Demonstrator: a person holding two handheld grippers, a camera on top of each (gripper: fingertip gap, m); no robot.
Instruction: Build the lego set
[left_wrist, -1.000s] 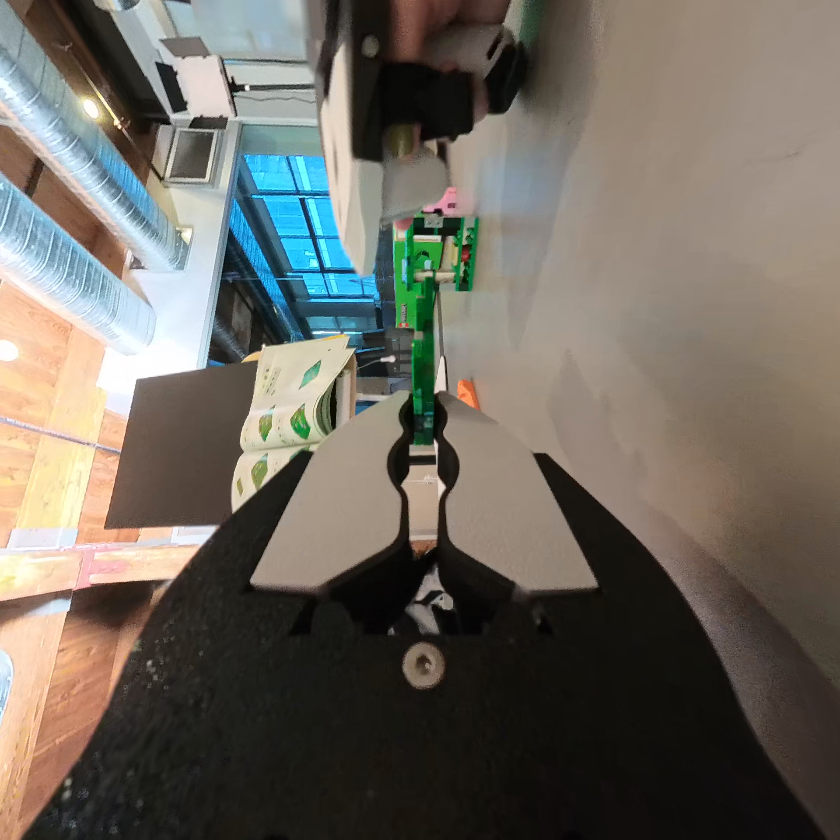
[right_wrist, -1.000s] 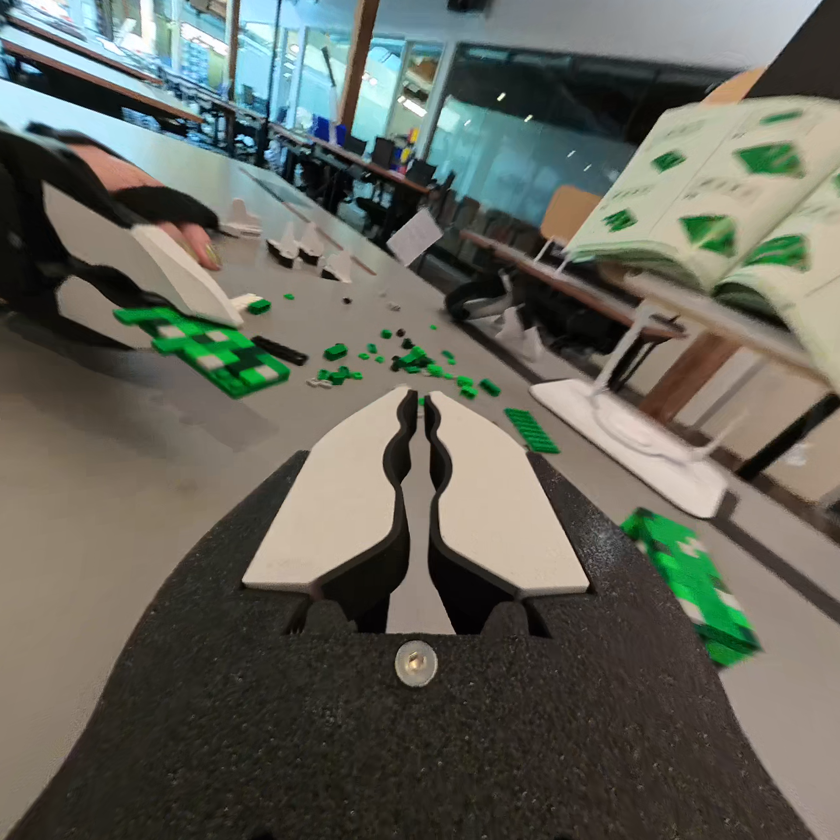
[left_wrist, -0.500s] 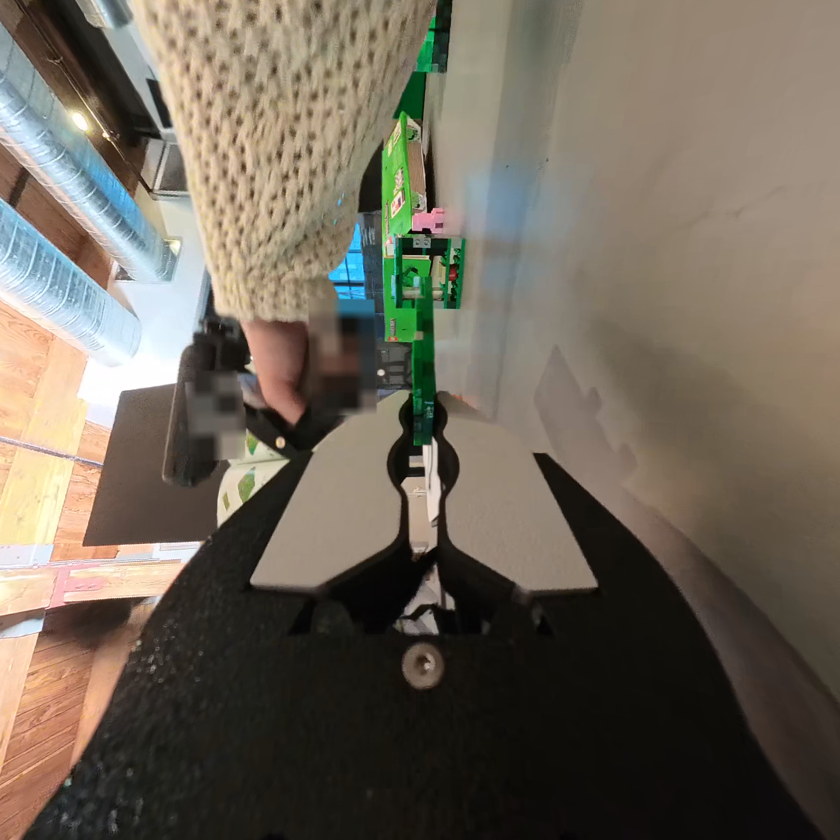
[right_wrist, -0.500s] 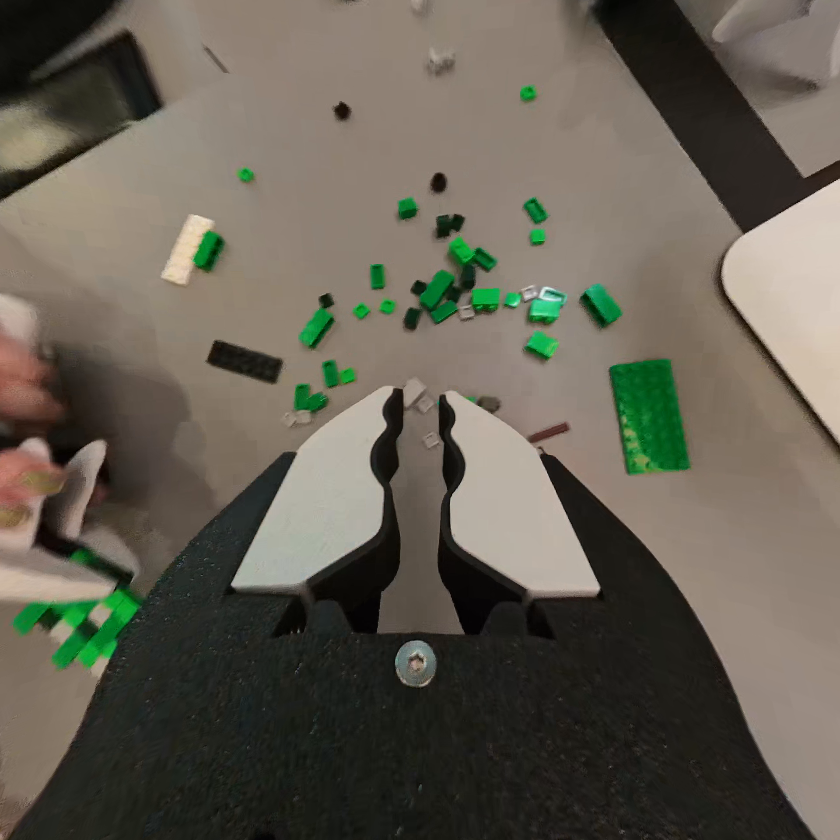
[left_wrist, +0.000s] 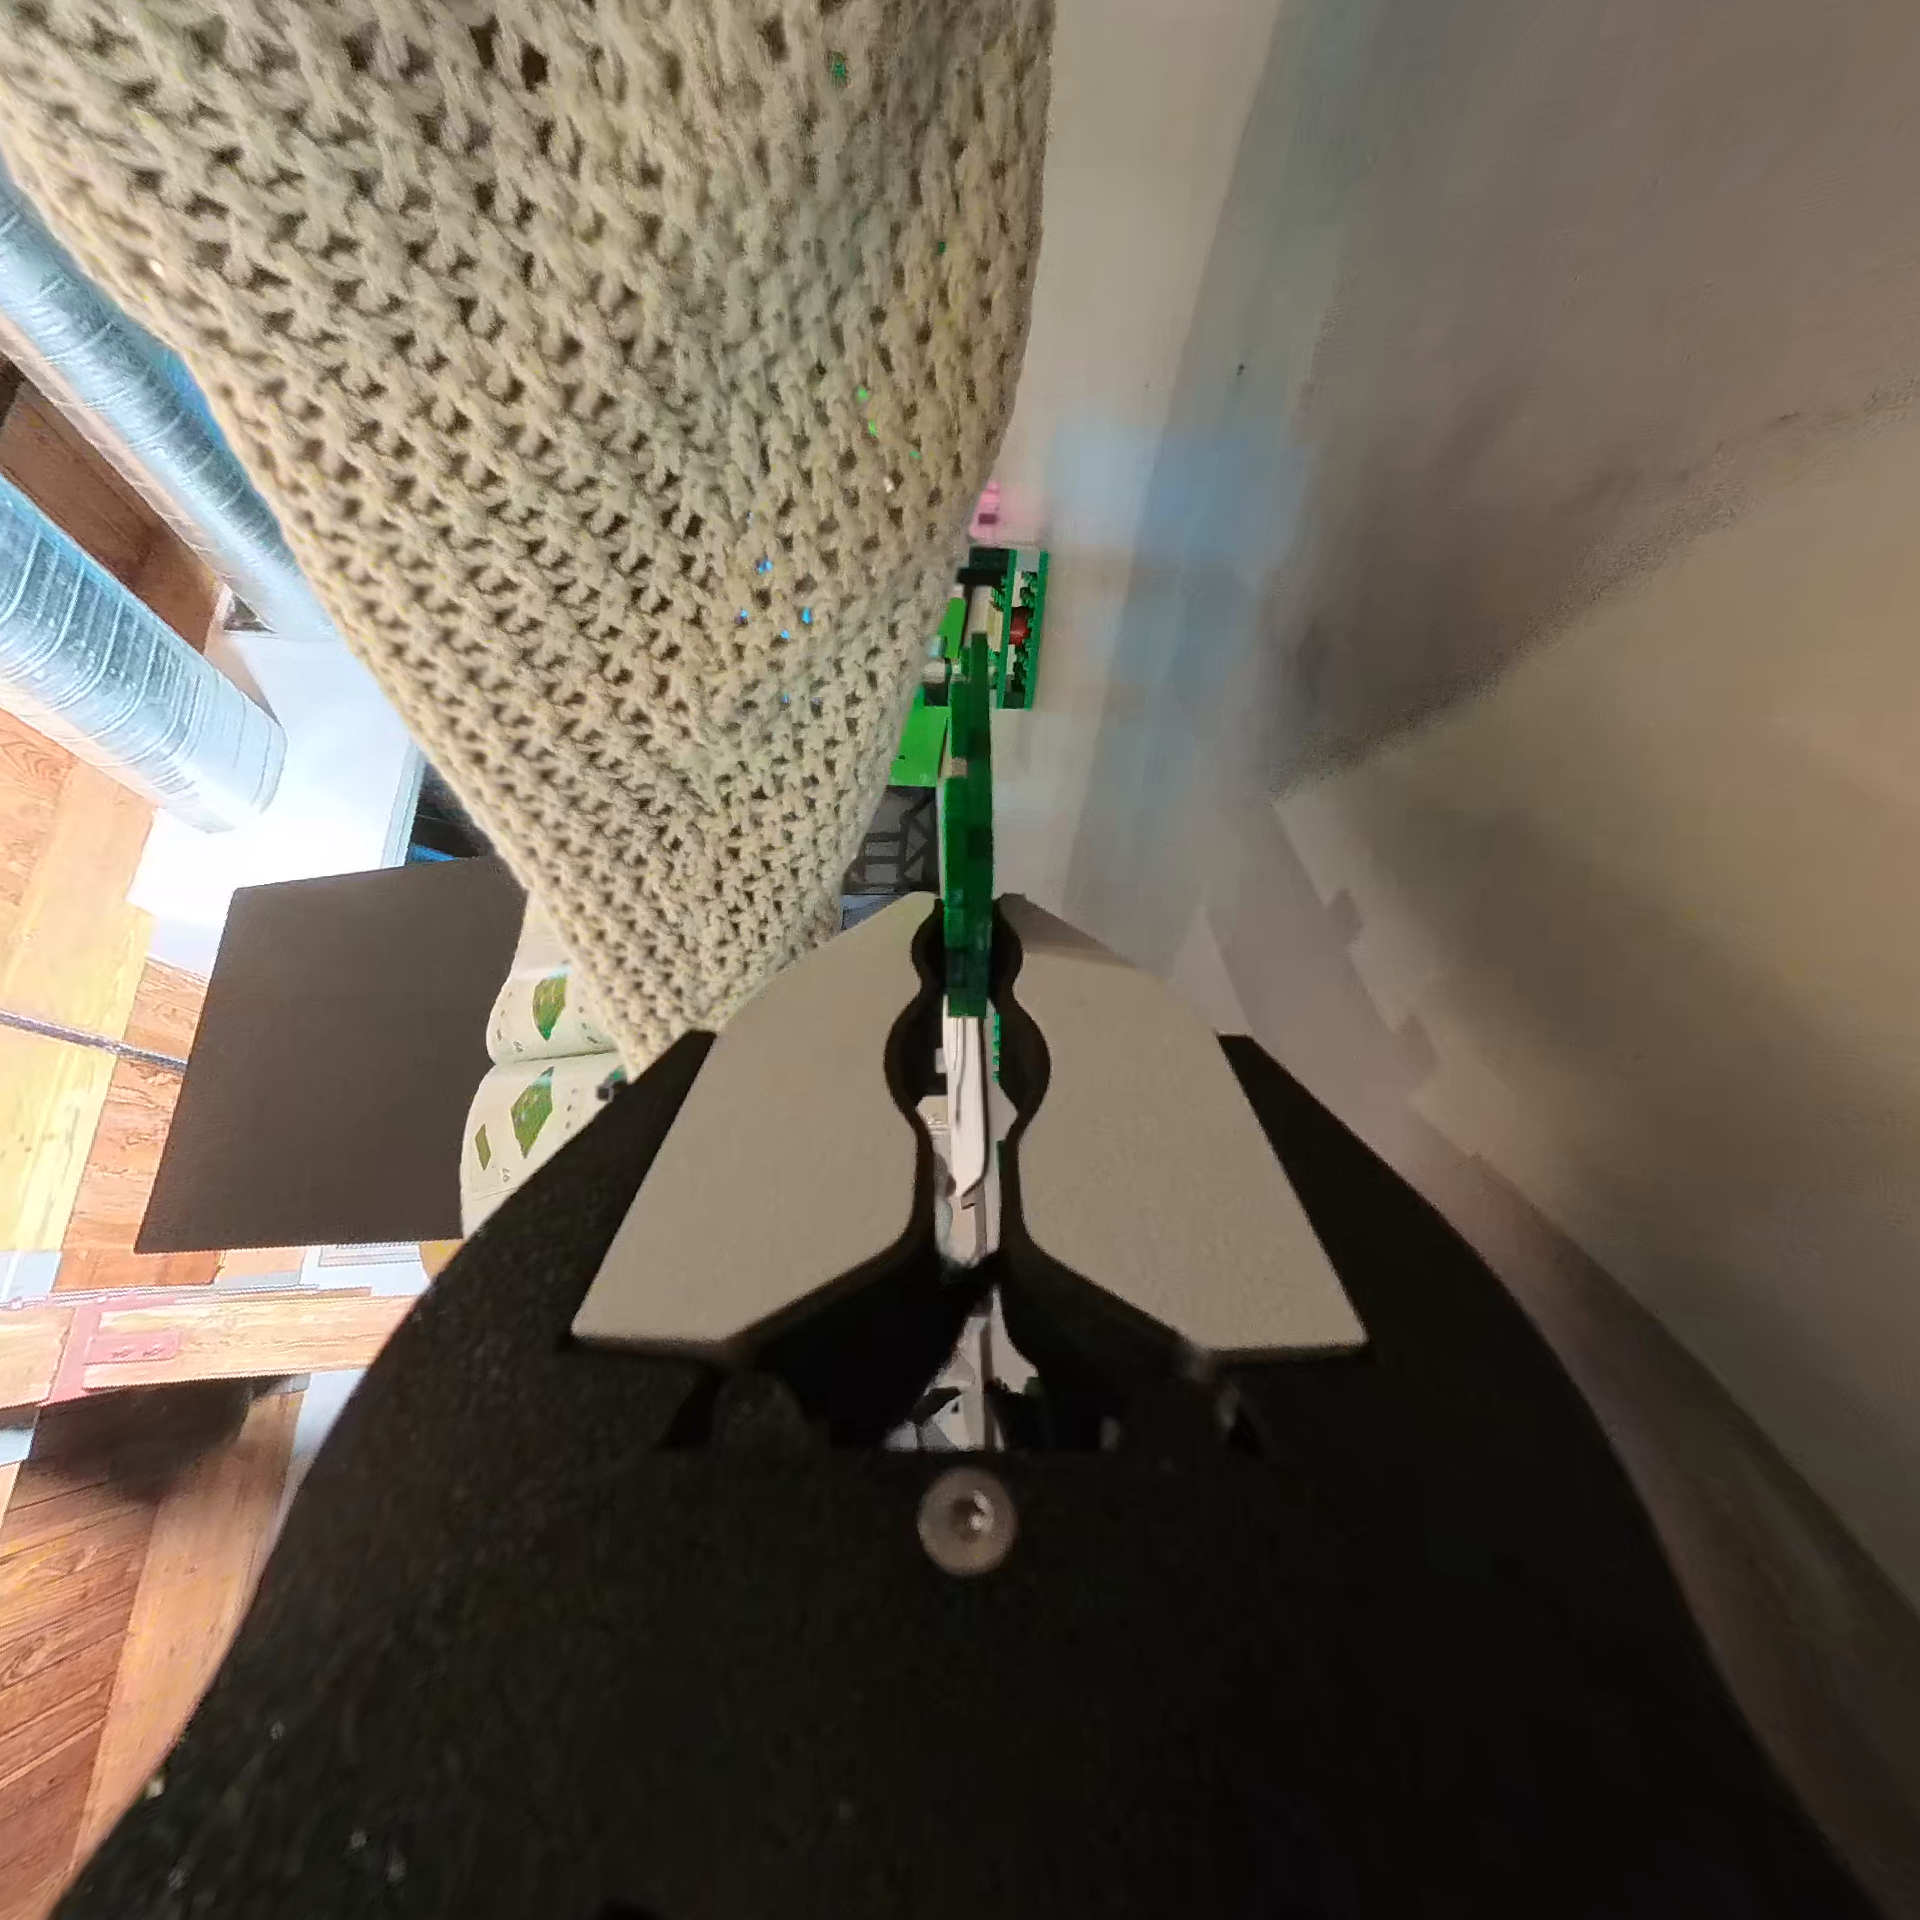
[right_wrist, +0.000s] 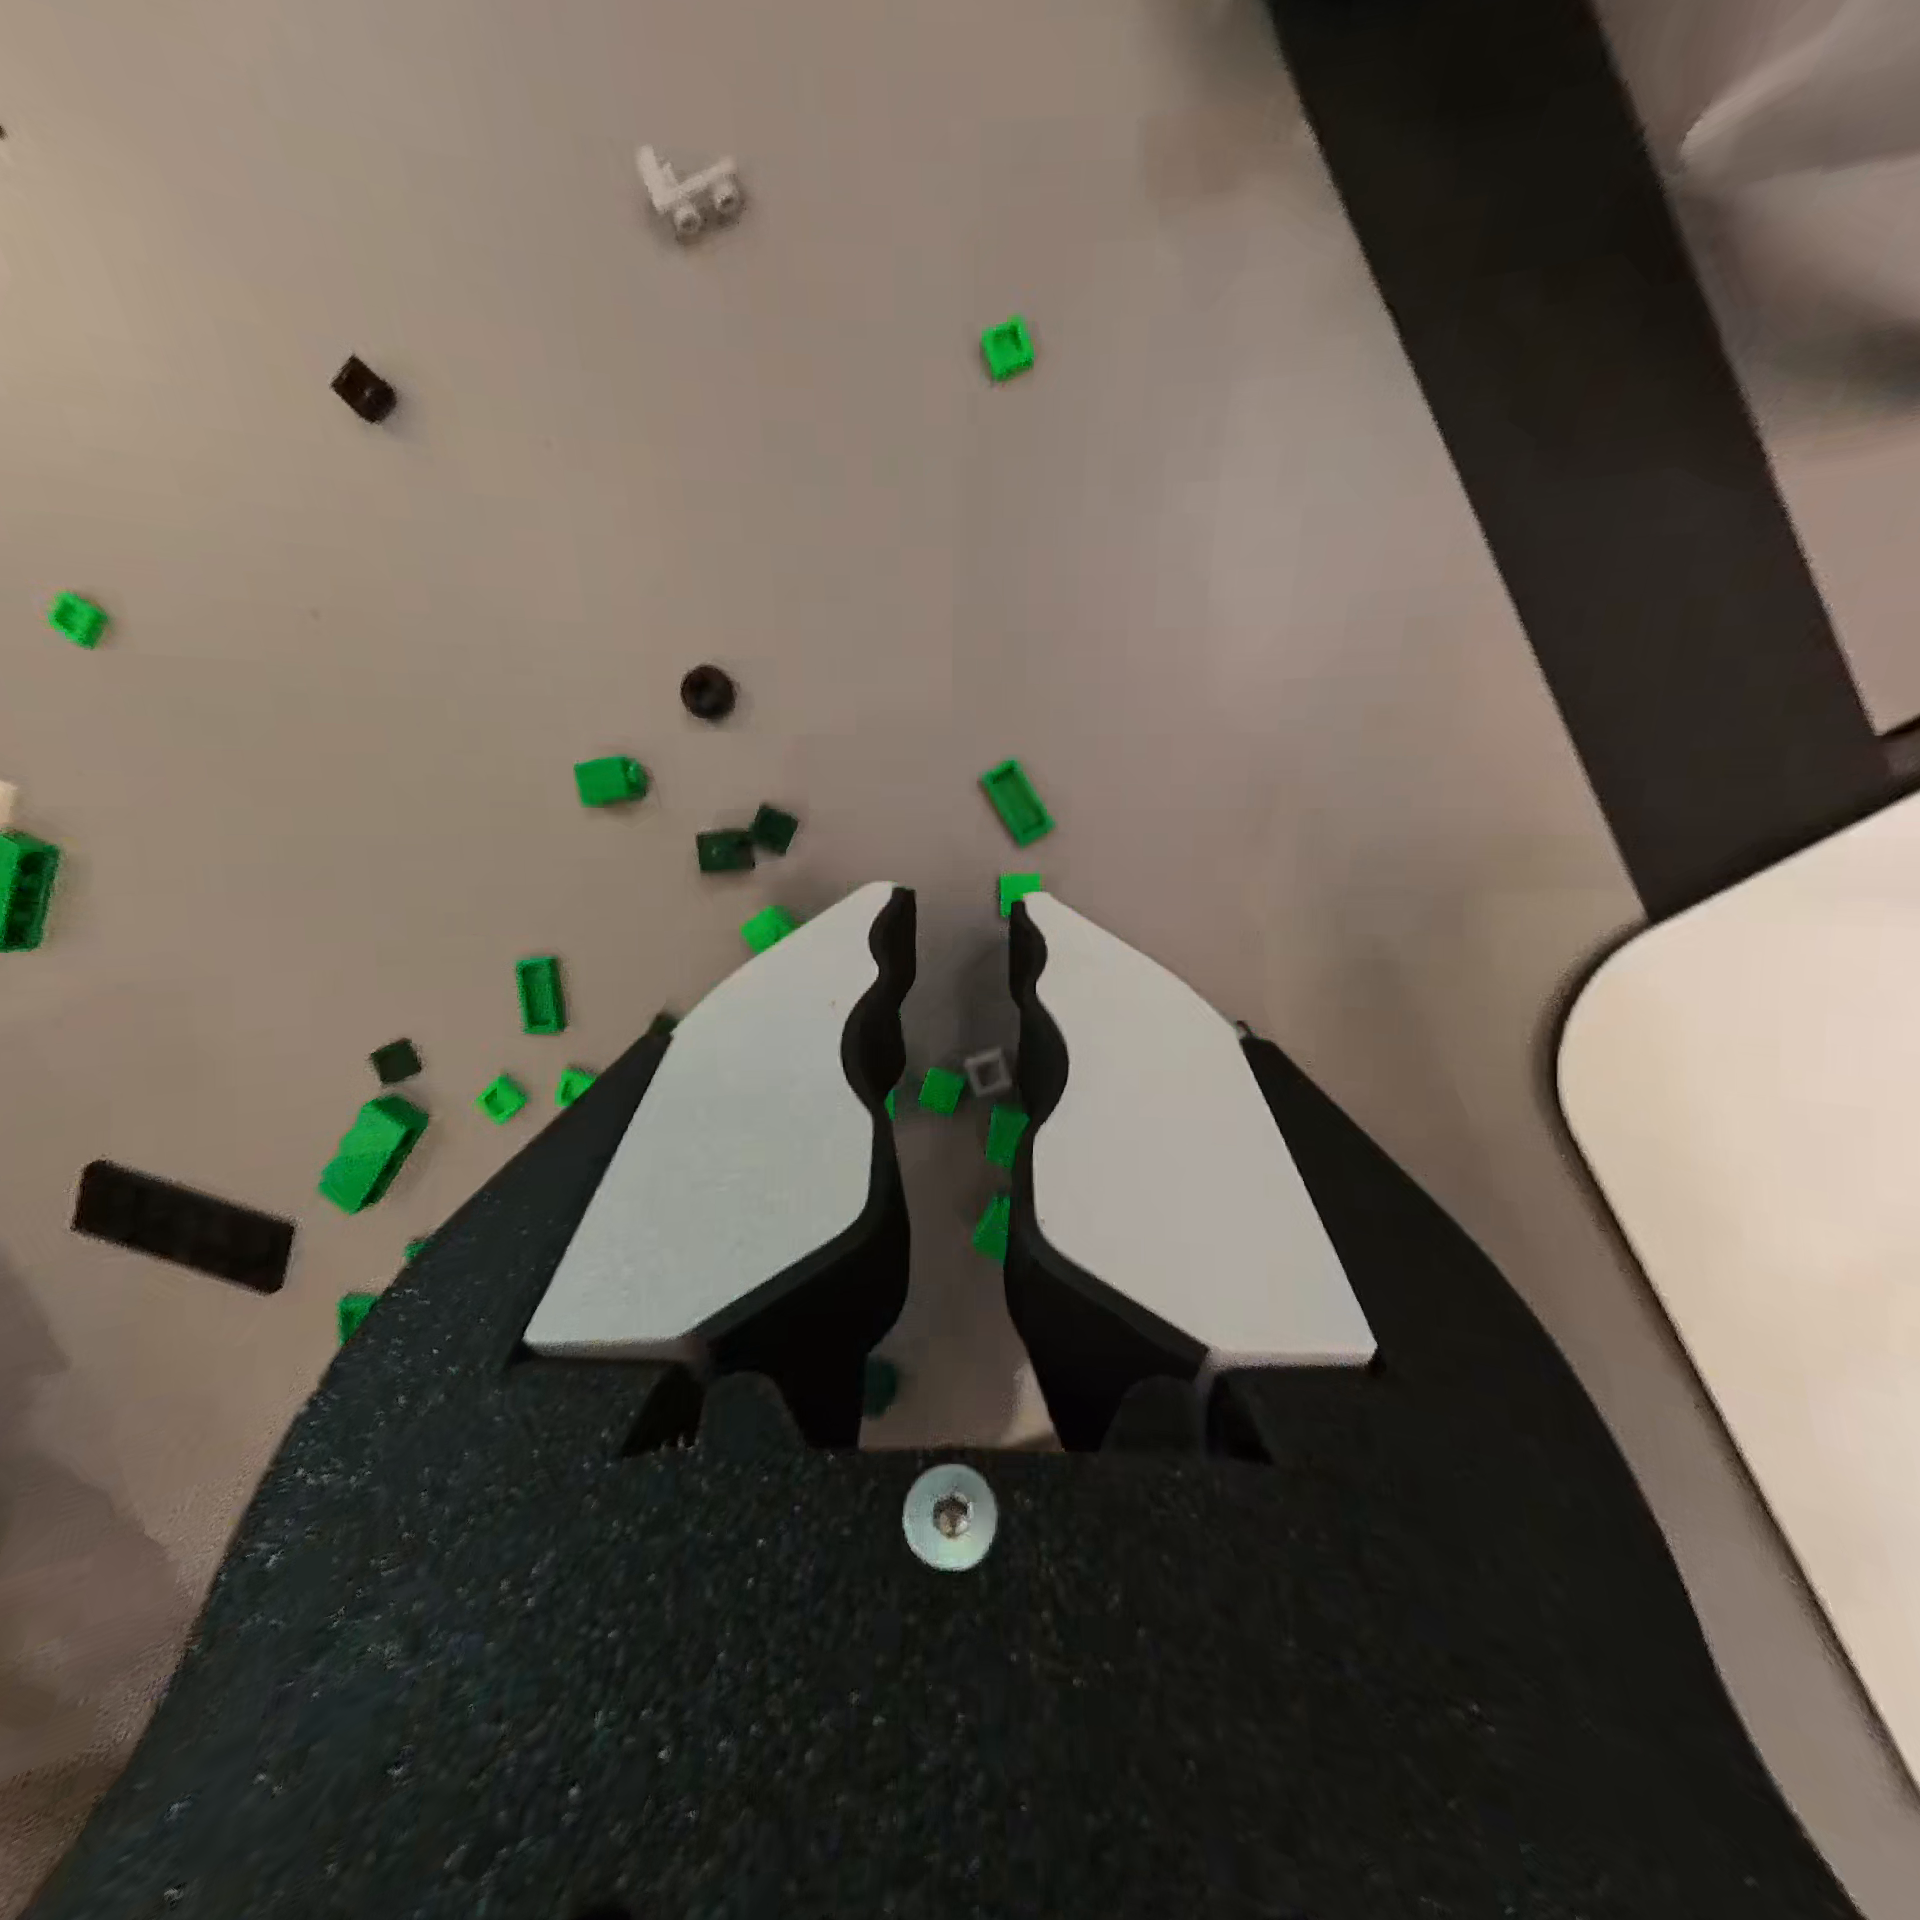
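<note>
Grey table (right_wrist: 1143, 520) fills the right wrist view, strewn with loose bricks, while the left wrist view is turned on its side, showing wooden beams and silver ducts beyond.

The left claw (left_wrist: 968, 914) is clenched on a thin green plate assembly (left_wrist: 966, 821), seen edge-on and sticking forward from between the tips. The right claw (right_wrist: 961, 909) is released, its jaws parted and holding nothing, hovering over the scattered green pieces (right_wrist: 540, 992); a small grey tile (right_wrist: 987, 1072) and a green brick (right_wrist: 940, 1091) show in the gap between its fingers.

As a judgement, the build is partway: one flat section is assembled and in hand, another built-up green piece (left_wrist: 1013, 634) stands farther off on the table, yet many bricks lie unused, among them a black plate (right_wrist: 182, 1226), a black round stud (right_wrist: 709, 690) and a white bracket piece (right_wrist: 691, 192). Picking the next part looks like the step in hand.

A knitted sleeve (left_wrist: 582, 416) blocks much of the left view, hiding most of the instruction booklet (left_wrist: 520, 1112). The gripped assembly's face cannot be seen, and which piece the right claw is after cannot be told.
</note>
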